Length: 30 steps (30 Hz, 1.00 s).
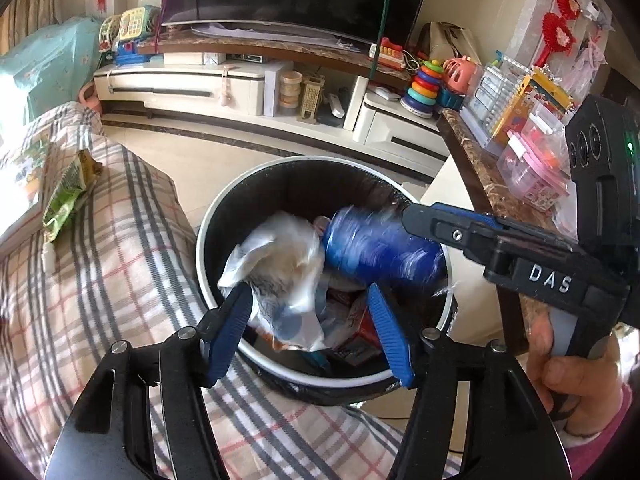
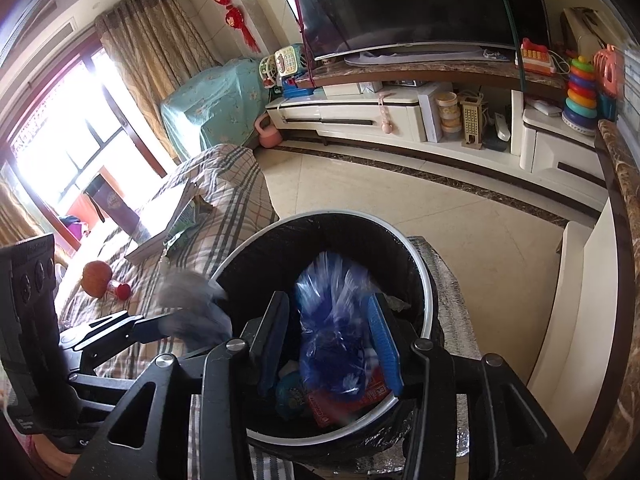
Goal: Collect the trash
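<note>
Already both your claws sit spread over the bin [image 1: 208, 236]: left claw [image 1: 310, 330] beside white bag [image 1: 280, 264], right claw [image 2: 330, 344] around blue wrapper [image 2: 332, 320]; green packet [image 1: 68, 192] left.

Between the right gripper's [image 2: 330, 344] jaws blurs a blue bag [image 2: 334, 336]; below them, a black bin [image 2: 404, 252] with white rim. Left of the jaws, grey-and-pink plaid cloth [image 2: 224, 196].
</note>
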Each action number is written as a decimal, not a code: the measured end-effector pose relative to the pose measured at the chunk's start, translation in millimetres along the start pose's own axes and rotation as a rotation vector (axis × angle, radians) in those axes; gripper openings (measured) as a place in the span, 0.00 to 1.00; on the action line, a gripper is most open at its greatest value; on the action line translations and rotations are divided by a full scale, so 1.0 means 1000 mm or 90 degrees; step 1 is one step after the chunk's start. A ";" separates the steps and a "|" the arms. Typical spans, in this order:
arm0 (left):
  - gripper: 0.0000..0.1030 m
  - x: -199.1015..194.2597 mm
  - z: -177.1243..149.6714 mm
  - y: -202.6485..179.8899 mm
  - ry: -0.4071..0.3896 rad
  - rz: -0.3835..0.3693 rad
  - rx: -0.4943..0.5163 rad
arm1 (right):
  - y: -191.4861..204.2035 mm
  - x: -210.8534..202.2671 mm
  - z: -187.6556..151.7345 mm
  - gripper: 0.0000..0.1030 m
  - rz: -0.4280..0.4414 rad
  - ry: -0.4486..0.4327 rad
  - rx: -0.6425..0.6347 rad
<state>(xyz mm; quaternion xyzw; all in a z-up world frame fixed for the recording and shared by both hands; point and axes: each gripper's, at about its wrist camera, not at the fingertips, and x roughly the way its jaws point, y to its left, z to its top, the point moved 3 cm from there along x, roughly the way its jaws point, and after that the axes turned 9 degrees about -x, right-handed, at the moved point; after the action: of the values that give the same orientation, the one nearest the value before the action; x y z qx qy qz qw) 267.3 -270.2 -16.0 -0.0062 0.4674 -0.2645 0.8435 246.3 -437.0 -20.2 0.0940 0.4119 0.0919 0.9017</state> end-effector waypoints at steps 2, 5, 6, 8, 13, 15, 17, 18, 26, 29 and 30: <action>0.62 -0.004 -0.002 0.002 -0.002 0.002 0.000 | 0.001 -0.003 0.001 0.47 0.000 -0.005 0.004; 0.64 -0.009 -0.005 0.005 -0.008 0.006 0.000 | 0.003 -0.009 0.001 0.49 0.005 -0.013 0.010; 0.65 -0.012 -0.008 0.007 -0.013 0.010 -0.001 | 0.004 -0.011 0.000 0.51 0.006 -0.016 0.011; 0.66 -0.018 -0.013 0.011 -0.019 0.012 -0.011 | 0.006 -0.017 -0.003 0.59 0.009 -0.023 0.013; 0.67 -0.040 -0.031 0.028 -0.050 -0.006 -0.068 | 0.018 -0.032 -0.016 0.80 0.024 -0.049 0.026; 0.69 -0.053 -0.042 0.036 -0.068 -0.009 -0.094 | 0.025 -0.038 -0.025 0.86 0.031 -0.060 0.031; 0.70 -0.064 -0.053 0.043 -0.081 -0.014 -0.115 | 0.032 -0.044 -0.033 0.90 0.032 -0.068 0.035; 0.70 -0.070 -0.059 0.047 -0.088 -0.016 -0.125 | 0.036 -0.048 -0.038 0.91 0.033 -0.073 0.036; 0.72 -0.106 -0.101 0.069 -0.135 -0.007 -0.166 | 0.072 -0.079 -0.074 0.95 0.035 -0.135 0.027; 0.73 -0.124 -0.111 0.073 -0.166 -0.002 -0.169 | 0.085 -0.092 -0.079 0.95 0.022 -0.163 0.006; 0.73 -0.131 -0.114 0.073 -0.179 -0.001 -0.170 | 0.089 -0.097 -0.078 0.95 0.013 -0.172 -0.003</action>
<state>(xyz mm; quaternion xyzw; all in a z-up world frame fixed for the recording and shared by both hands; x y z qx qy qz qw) 153.7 -121.3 4.3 -0.1552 0.3756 -0.1975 0.8921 116.5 -367.1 22.3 0.1074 0.2858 0.0891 0.9481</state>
